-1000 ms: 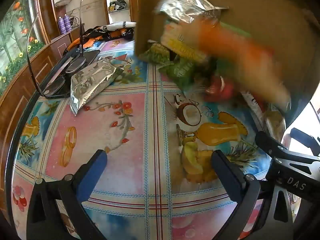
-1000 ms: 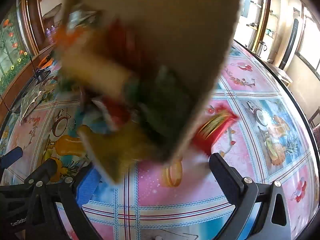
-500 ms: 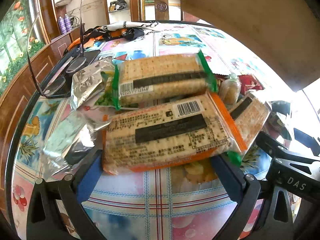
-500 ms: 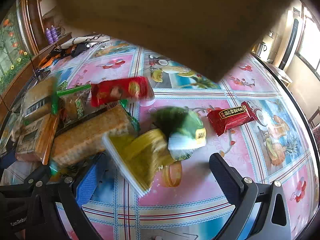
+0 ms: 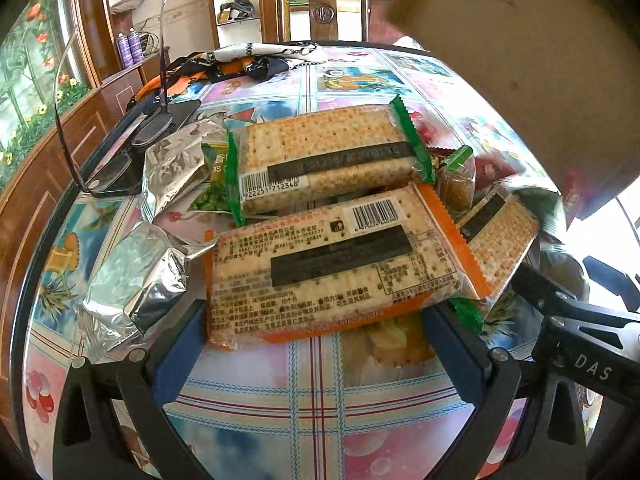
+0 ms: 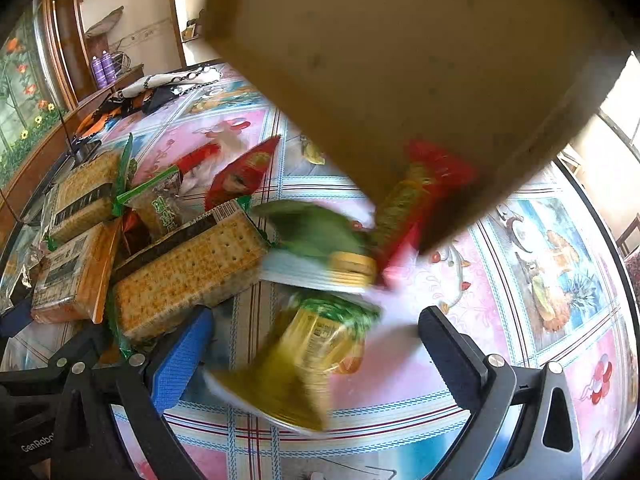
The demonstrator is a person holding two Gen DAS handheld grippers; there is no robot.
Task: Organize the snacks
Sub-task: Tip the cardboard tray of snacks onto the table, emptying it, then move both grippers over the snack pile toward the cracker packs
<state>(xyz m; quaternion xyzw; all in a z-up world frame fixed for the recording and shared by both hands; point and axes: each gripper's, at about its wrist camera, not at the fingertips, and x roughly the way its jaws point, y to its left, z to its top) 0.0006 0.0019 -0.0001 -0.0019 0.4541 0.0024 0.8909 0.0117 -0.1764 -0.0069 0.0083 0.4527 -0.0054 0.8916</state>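
Observation:
A heap of snack packs lies on the patterned table. In the left wrist view an orange cracker pack (image 5: 340,272) lies just ahead of my open, empty left gripper (image 5: 316,352), with a green-edged cracker pack (image 5: 324,156) behind it and two silver foil bags (image 5: 136,280) to the left. In the right wrist view my right gripper (image 6: 316,356) is open, with a blurred yellow-green packet (image 6: 304,364) moving between its fingers. A cardboard box (image 6: 400,60) hangs tilted above, and a red packet (image 6: 416,200) is under its mouth.
Eyeglasses on a dark case (image 5: 132,148) lie at the table's left edge, with bunched cloth (image 5: 240,64) at the far side. A wooden chair (image 5: 320,12) stands behind the table. The table's right part (image 6: 552,248) shows only the printed cloth.
The tilted box has spilled the snacks onto the table. The cracker packs have settled in front of my left gripper; packets keep tumbling in front of my right gripper. Both grippers stayed open.

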